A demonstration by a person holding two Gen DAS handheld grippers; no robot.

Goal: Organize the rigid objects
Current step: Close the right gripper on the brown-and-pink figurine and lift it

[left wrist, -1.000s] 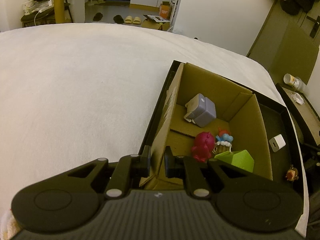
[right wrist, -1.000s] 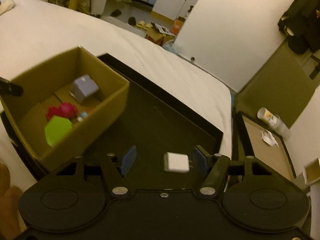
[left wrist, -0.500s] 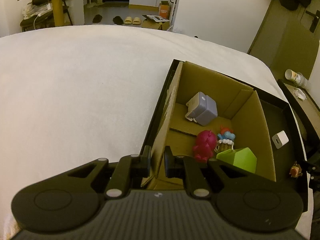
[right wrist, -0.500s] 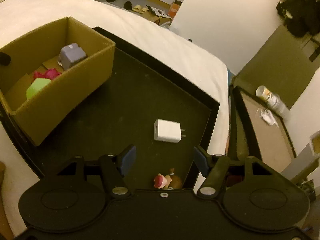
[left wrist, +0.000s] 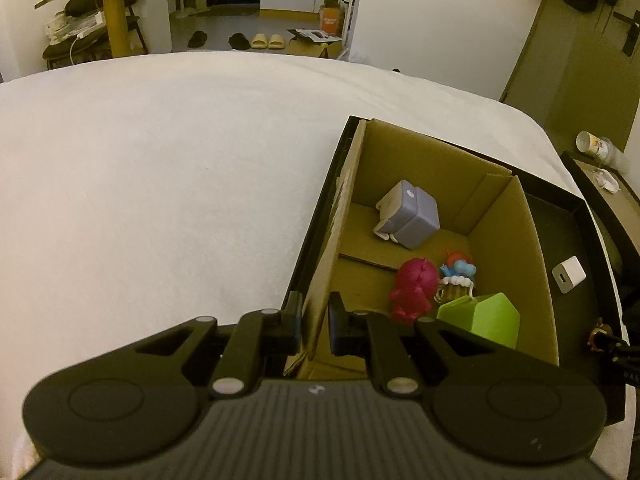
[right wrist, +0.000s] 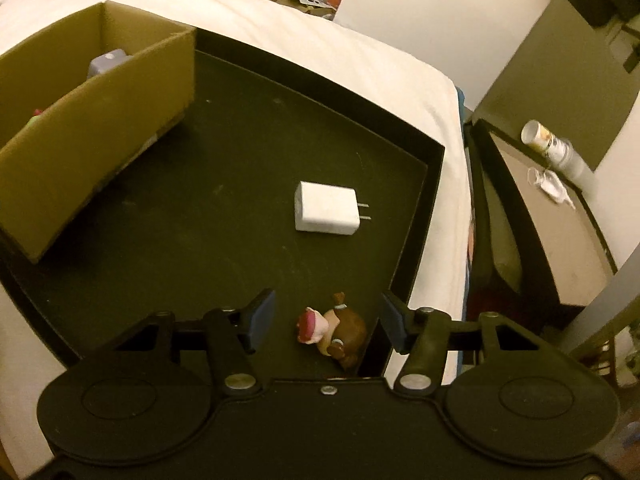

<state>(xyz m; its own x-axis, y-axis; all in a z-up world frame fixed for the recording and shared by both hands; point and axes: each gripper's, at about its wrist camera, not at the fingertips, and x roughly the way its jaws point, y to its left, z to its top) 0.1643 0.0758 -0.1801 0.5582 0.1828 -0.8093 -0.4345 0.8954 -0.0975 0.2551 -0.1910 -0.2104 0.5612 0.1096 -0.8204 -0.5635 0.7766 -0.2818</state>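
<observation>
The right claw (right wrist: 326,320) stands with its jaws apart, astride a small brown-and-pink figurine (right wrist: 334,330) that lies on its side in the near corner of the black tray (right wrist: 416,208); the pads do not touch it. The jaws have just been closing, and they stand narrower than a moment ago. A second ago this claw hung higher, with the white charger between its fingers in the picture; now it has come down and nearer, and the figurine, which showed only at the bottom edge half a second ago, sits plainly between the pads. Beyond the figurine, the white charger (right wrist: 325,208) lies flat on the tray floor, prongs pointing toward the tray's right wall, well apart from the cardboard box (right wrist: 100,128) at the tray's left.

The left claw (left wrist: 312,322) is clamped shut on the near corner wall of the cardboard box (left wrist: 516,248), one pad outside and one inside, just as in the earlier frames. Inside the box, nearest, is a green block (left wrist: 486,316); behind it a magenta toy (left wrist: 414,286) and a small blue-and-red figure (left wrist: 456,276) side by side; farther back a grey cube-shaped toy (left wrist: 410,220). The box stands in the tray on a white bed (left wrist: 160,184).
</observation>
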